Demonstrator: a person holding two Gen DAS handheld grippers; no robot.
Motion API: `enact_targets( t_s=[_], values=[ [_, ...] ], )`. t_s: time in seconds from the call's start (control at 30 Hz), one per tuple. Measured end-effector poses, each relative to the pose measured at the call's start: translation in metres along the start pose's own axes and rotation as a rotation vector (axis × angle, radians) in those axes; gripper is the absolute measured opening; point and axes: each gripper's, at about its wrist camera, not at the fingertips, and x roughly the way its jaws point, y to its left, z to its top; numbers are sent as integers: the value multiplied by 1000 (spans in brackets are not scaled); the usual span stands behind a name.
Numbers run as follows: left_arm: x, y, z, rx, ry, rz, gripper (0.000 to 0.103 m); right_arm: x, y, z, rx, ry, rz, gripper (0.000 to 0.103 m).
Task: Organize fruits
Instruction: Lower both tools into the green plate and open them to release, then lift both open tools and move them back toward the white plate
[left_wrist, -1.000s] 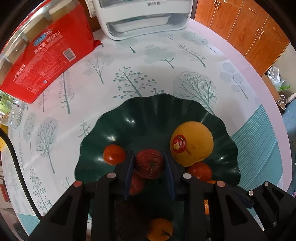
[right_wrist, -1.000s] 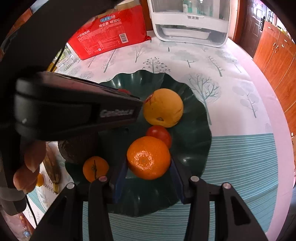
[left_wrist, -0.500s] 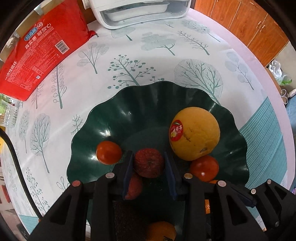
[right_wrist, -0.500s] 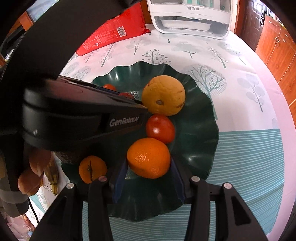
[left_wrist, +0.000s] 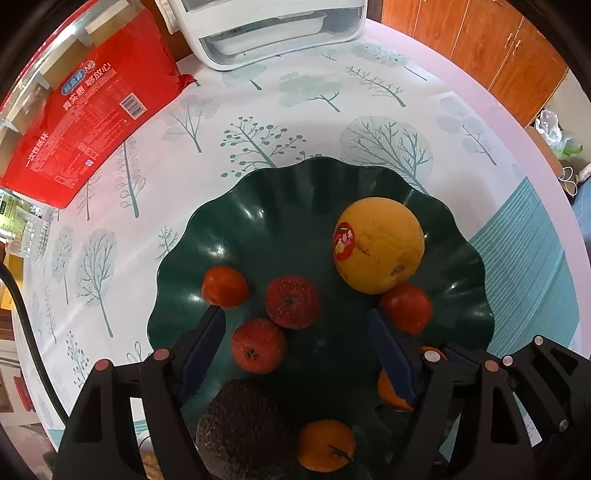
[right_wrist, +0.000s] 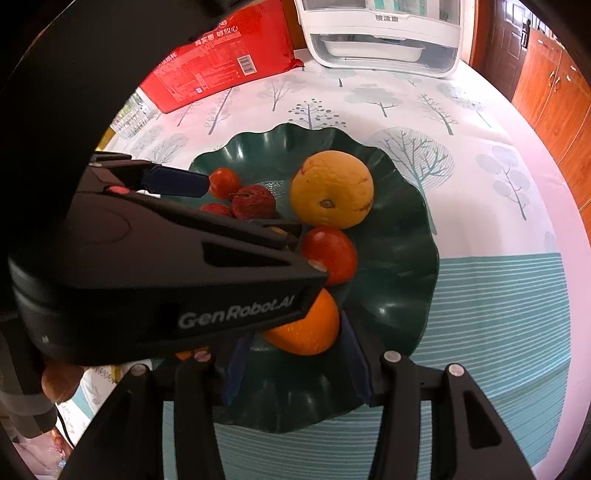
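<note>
green scalloped plate (left_wrist: 280, 206) on tree-print tablecloth (left_wrist: 258, 122), far half of plate bare. left gripper (left_wrist: 295, 332) over near side, jaws just sprung wide, clear of speckled red fruit (left_wrist: 293, 301) lying on plate between them. right gripper (right_wrist: 295, 354) pinching orange (right_wrist: 306, 325) at near rim (partly hidden by left gripper).

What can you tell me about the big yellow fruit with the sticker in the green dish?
The big yellow fruit is round, the largest fruit there, with a matte, slightly scuffed peel. It bears a red oval sticker and a small brown navel. It rests on the right part of the dark green wavy dish. A small red fruit sits against its near side. No gripper touches it.
</note>
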Motion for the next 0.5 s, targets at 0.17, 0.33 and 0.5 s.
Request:
enact_targets(
  t_s=[0.17, 0.33, 0.5],
  values=[
    [-12, 3, -1, -16, -19, -8, 84, -7, -1, -1, 3, -16, 10, 53],
    [-26, 7, -5, -26, -39, -7, 84, -16, -1, -2, 3, -30, 11, 53],
    [-40, 9, -12, -45, -56, -21, 84, -26, 0, -10, 3, -46, 10, 53]
  ],
)
